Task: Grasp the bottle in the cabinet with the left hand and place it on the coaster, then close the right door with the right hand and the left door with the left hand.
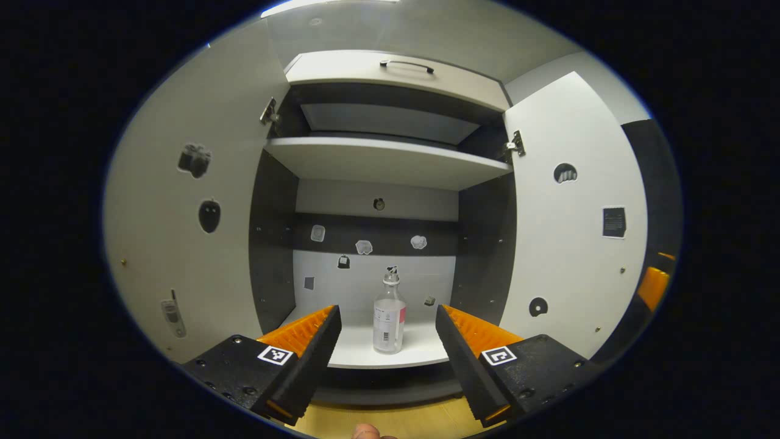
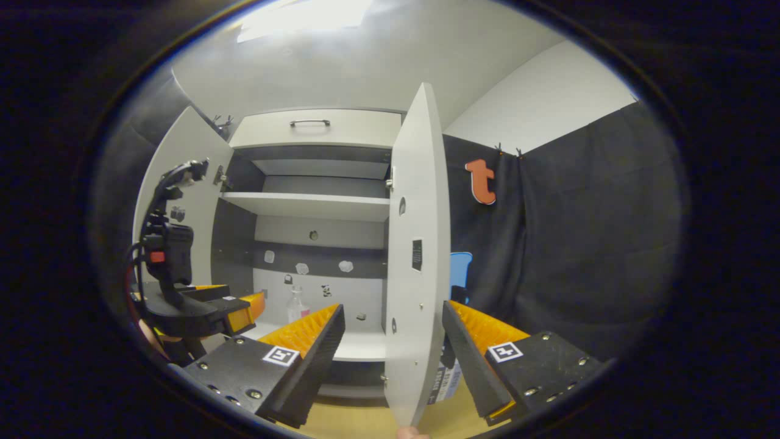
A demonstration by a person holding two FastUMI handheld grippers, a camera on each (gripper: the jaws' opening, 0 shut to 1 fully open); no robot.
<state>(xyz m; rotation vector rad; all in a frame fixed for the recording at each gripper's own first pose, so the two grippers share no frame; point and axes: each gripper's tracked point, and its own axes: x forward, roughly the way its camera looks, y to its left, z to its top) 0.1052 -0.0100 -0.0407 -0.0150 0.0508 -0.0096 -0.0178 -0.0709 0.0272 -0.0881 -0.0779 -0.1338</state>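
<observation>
Left gripper view – left tool [image 1: 387, 341] spread before bottle [image 1: 389, 314], right tool [image 2: 393, 341] spread astride right door [image 2: 417, 256] edge.

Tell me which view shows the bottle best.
The left gripper view: the bottle stands upright mid-frame on the cabinet's lower shelf, unobstructed between the open left tool's fingers. In the right gripper view the bottle is small and distant, with the left tool beside it.

Above the upper shelf [image 1: 381, 160], a drawer [image 1: 396, 76] with a dark handle [image 1: 407, 64] is seen; small stickers [image 1: 364, 247] are stuck below that shelf.
</observation>
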